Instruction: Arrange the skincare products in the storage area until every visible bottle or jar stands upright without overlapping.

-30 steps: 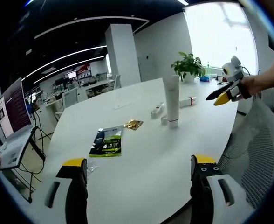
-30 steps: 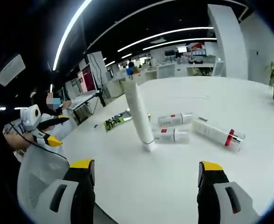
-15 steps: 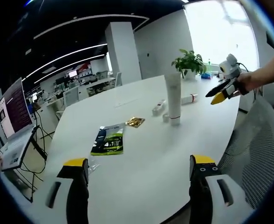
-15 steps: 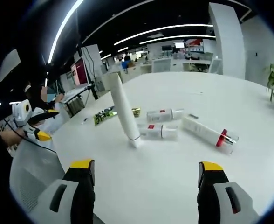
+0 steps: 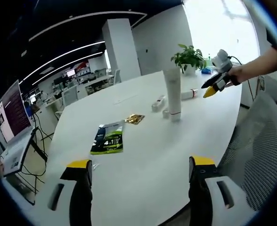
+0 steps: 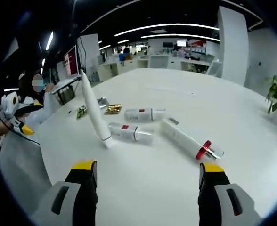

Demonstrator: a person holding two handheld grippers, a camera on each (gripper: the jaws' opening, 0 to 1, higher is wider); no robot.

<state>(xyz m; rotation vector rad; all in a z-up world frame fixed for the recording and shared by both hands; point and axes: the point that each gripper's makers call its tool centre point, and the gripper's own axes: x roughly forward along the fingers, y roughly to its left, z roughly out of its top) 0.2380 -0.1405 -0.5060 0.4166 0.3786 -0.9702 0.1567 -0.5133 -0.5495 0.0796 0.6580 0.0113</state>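
Reading the right gripper view from left to right, we see the left claw far off to our left by a chair, its jaws looking closed, though it is too small there to be sure. In the left gripper view its own jaws stand apart with nothing between them. Ahead and left of our right claw, a tall white tube stands cap-down on the white worktop, leaning a little. Just beyond it lies a short bottle with a red label, and farther off a second short bottle, both on their sides. Ahead and slightly right lies a long tube with a red collar, also flat, its capped end nearest the right jaw. Our right claw hangs released, jaws wide, well short of all of these.

We judge these products light and smooth, probably plastic. The tubes likely give under pressure, so a grip near the stiffer cap end or shoulder seems wise. The short bottles look firmer and could be taken across the body.
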